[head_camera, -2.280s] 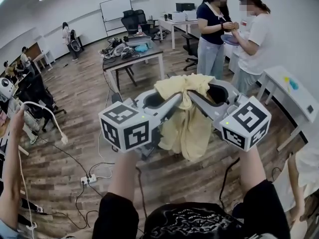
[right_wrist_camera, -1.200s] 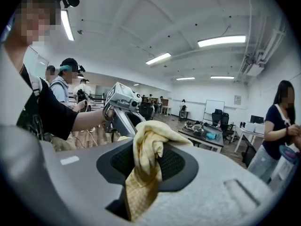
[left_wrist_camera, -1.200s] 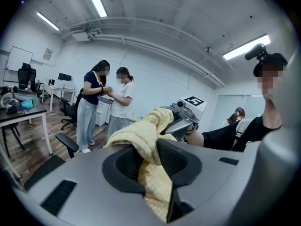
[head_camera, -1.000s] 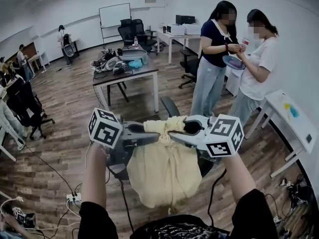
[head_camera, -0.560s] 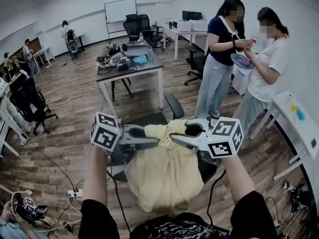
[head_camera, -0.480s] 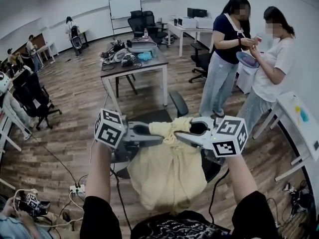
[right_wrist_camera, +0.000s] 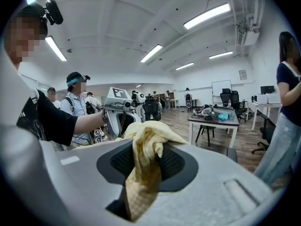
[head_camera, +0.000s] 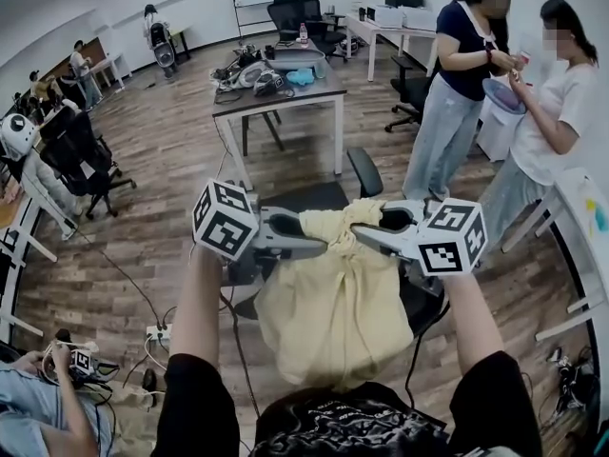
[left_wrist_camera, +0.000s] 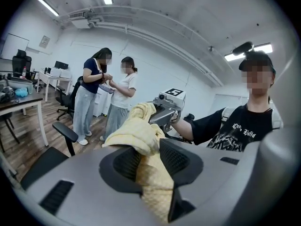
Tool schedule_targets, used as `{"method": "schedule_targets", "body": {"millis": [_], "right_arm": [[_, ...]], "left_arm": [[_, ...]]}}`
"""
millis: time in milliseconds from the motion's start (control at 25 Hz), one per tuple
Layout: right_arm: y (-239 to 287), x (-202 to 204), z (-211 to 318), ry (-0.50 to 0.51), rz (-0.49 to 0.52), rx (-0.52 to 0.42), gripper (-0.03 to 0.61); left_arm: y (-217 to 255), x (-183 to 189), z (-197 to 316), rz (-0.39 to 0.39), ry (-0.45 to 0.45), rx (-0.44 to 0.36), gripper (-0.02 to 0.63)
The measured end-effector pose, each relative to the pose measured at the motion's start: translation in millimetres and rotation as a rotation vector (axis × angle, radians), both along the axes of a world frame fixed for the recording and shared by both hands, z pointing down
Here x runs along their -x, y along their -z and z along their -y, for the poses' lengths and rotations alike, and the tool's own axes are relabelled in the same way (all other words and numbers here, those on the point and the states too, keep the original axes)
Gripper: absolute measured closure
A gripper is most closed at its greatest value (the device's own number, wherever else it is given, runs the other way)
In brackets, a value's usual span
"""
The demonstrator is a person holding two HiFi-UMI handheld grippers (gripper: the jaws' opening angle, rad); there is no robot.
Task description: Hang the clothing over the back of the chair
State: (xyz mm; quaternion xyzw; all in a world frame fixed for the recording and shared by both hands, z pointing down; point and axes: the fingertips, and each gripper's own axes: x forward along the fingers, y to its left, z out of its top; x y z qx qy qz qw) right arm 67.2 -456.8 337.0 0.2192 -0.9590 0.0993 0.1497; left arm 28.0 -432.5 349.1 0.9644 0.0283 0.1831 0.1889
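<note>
- Clothing point(head_camera: 333, 303) in pale yellow hangs in a broad sheet on our side of the chair point(head_camera: 306, 198), with its top edge gathered into a knot above the near edge of the black seat.
- We see dark parts of the chair showing past both side edges of the sheet. We cannot tell whether the cloth rests on the chair's back.
- We hold the left gripper point(head_camera: 322, 248) left of the knot, over the chair's near left corner, pointing inward. Its jaws have just been opening, and in the left gripper view a bunched fold of the yellow cloth sits between them, against both ribbed pads point(left_wrist_camera: 176, 159).
- We hold the right gripper point(head_camera: 360, 237) on the other side of the knot, facing the left one, tips close together. Its jaws pinch a twisted fold of the same cloth, which spills over the top of the pads point(right_wrist_camera: 171, 163) and trails down between them.
- Each gripper carries its marker cube at the outer end, away from the chair's middle.
- Beyond the chair stands a counter point(head_camera: 324, 89) loaded with cables and gear.
- To the right of the chair and further back, two people point(head_camera: 466, 74) stand close together, facing each other.
- Around the chair, wooden floor point(head_camera: 162, 208) runs off to the left, where cables trail across it.
</note>
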Motion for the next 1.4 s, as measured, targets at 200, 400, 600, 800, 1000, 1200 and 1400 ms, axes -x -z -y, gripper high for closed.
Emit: {"method": "schedule_targets", "body": {"millis": [200, 400, 600, 800, 1000, 1200, 1400], "right_arm": [[-31, -16, 27, -0.084, -0.072, 0.077, 0.469], [-62, -16, 26, 0.002, -0.143, 0.168, 0.469], [-81, -5, 22, 0.126, -0.249, 0.234, 0.463], [-89, -1, 18, 0.258, -0.277, 0.314, 0.448], [-74, -2, 9, 0.435, -0.134, 0.477, 0.291], [-93, -28, 4, 0.543, -0.341, 0.404, 0.247], [-76, -40, 22, 0.535, -0.327, 0.328, 0.239]], "left_arm": [[-20, 15, -7, 0.039, -0.077, -0.066, 0.471], [-23, 19, 12, -0.002, -0.014, -0.068, 0.471], [-38, 11, 29, 0.08, 0.025, -0.17, 0.471], [-35, -2, 26, 0.035, -0.025, -0.308, 0.471], [-33, -5, 31, -0.034, -0.034, -0.272, 0.471], [-39, -10, 43, -0.032, 0.0, -0.258, 0.471], [-38, -19, 48, -0.043, 0.019, -0.259, 0.471]]}}
